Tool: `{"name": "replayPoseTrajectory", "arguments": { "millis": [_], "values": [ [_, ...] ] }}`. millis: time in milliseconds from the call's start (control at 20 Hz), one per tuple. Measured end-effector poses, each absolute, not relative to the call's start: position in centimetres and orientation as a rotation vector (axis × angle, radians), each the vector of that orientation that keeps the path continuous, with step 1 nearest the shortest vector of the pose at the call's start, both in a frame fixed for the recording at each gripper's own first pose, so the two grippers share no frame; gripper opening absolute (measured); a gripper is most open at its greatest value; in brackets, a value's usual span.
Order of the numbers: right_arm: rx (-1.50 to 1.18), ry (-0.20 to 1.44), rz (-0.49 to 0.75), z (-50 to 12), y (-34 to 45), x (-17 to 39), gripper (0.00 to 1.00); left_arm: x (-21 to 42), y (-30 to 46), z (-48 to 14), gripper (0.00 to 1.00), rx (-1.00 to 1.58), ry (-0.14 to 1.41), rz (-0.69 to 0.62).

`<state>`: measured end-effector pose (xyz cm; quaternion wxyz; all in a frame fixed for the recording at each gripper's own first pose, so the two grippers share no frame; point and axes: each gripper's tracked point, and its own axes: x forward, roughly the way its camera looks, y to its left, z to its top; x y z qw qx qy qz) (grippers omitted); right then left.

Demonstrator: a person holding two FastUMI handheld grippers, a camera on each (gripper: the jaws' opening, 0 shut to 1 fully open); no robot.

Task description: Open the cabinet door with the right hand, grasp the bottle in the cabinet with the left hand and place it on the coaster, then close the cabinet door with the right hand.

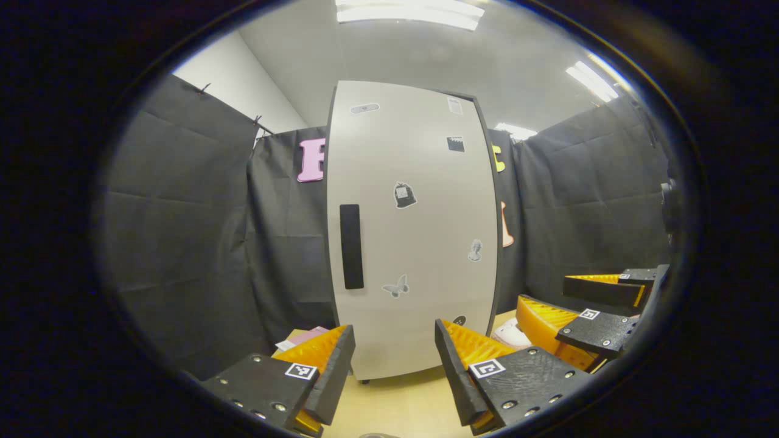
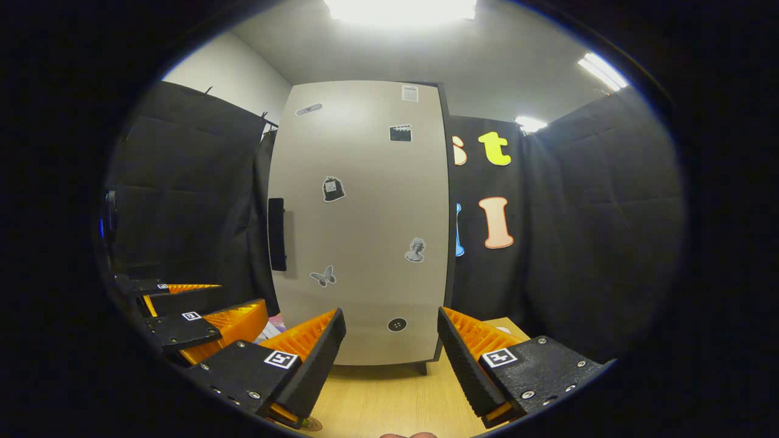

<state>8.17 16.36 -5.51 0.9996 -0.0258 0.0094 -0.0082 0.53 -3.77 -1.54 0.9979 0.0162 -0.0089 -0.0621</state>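
**Shut door, hidden contents**

The closed cabinet door (image 1: 414, 231) is hiding the cabinet's inside. Its 2 top stickers (image 2: 409, 93) are showing too small to make out. A pink item (image 1: 307, 336) is peeking out, half-covered behind the left gripper's finger (image 1: 322, 359).

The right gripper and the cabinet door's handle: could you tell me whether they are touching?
Apart. In the right gripper view the right gripper is open above the table, and the handle sits higher up on the closed cabinet door, beyond the fingertips.

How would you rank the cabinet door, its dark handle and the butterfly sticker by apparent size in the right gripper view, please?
Largest to smallest:
1. cabinet door
2. dark handle
3. butterfly sticker
All lie on the same door, so nearness hardly skews this.
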Motion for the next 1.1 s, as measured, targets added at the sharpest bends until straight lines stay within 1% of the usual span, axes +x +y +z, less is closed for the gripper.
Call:
{"name": "replayPoseTrajectory", "arguments": {
  "millis": [300, 450, 500, 550, 600, 750, 800, 850, 900, 1100],
  "values": [
    [-0.069, -0.011, 0.005, -4.7, 17.1, 7.7, 0.94, 0.7, -3.3, -1.2, 0.75, 0.029, -0.030, -0.093],
    [-0.069, -0.015, 0.008, -4.8, 18.3, 8.3, 0.93, -0.3, -3.8, -1.6, 0.75, 0.008, -0.043, -0.081],
    [-0.076, -0.010, 0.005, -4.9, 18.1, 8.3, 0.93, -0.2, -3.7, -1.4, 0.71, 0.009, -0.048, -0.073],
    [-0.075, -0.006, 0.008, -5.0, 18.1, 8.4, 0.93, -0.2, -3.8, -1.3, 0.70, 0.011, -0.051, -0.074],
    [-0.070, -0.002, 0.010, -5.2, 18.0, 8.5, 0.93, -0.3, -3.7, -1.4, 0.75, 0.013, -0.050, -0.073],
    [-0.064, 0.005, 0.005, -5.3, 17.8, 8.8, 0.93, -0.3, -3.6, -1.7, 0.75, 0.022, -0.049, -0.062],
    [-0.062, 0.006, 0.005, -5.4, 17.7, 8.9, 0.93, -0.2, -3.5, -1.8, 0.80, 0.025, -0.050, -0.059],
    [-0.062, 0.007, 0.005, -5.3, 17.8, 9.0, 0.93, -0.2, -3.5, -1.8, 0.80, 0.025, -0.049, -0.058],
    [-0.062, 0.008, 0.004, -5.3, 17.7, 9.0, 0.92, -0.2, -3.5, -1.9, 0.75, 0.024, -0.046, -0.056],
    [-0.065, 0.018, -0.005, -5.7, 17.6, 8.9, 0.92, -0.1, -3.6, -2.2, 0.75, 0.012, -0.028, -0.050]
  ]
}}
